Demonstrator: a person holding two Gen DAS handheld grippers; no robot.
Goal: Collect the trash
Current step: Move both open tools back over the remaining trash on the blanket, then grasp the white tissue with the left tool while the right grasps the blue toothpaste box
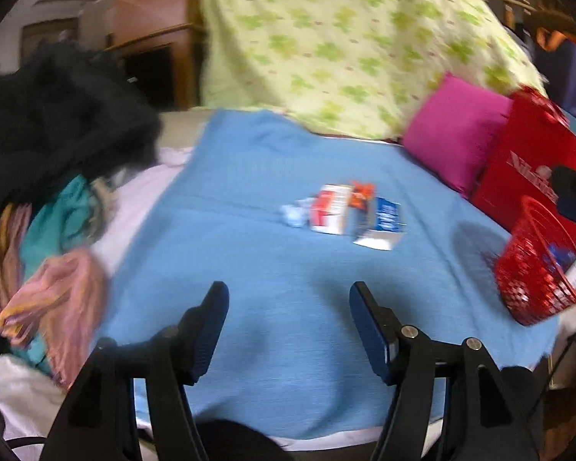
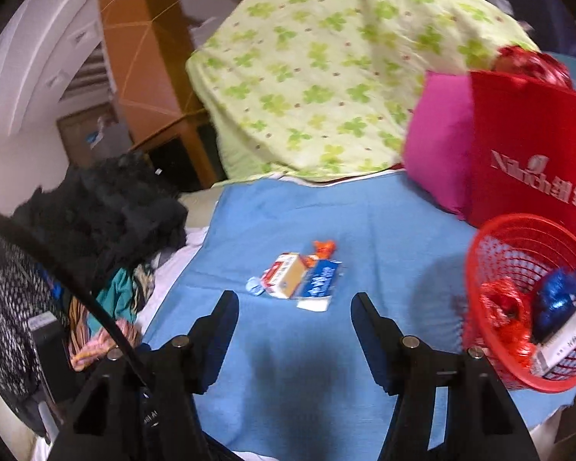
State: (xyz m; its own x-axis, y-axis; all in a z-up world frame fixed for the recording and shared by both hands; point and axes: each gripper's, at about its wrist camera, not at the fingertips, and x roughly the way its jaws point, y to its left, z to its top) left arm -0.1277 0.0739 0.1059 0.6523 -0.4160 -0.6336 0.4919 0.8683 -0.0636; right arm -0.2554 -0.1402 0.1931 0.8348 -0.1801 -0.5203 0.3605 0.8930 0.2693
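Note:
On the blue blanket (image 1: 288, 161) (image 2: 364, 230) lies a small heap of trash: a red and white carton (image 1: 330, 209) (image 2: 286, 278), a blue and white carton (image 1: 384, 223) (image 2: 320, 282), an orange wrapper (image 1: 361, 192) (image 2: 323, 247) and a crumpled pale paper (image 1: 293, 215) (image 2: 254, 286). A red mesh basket (image 1: 533, 269) (image 2: 491, 269) stands at the right, holding red and blue wrappers and a white box. My left gripper (image 1: 289, 292) is open and empty, well short of the heap. My right gripper (image 2: 295, 301) is open too, empty, just in front of the cartons.
A dark and colourful pile of clothes (image 1: 50, 146) (image 2: 107, 223) fills the left side. A pink cushion (image 1: 453, 130) (image 2: 437, 146) and a red bag (image 1: 526, 153) (image 2: 530, 146) stand behind the basket. A green-patterned quilt (image 1: 345, 38) (image 2: 326, 69) rises at the back.

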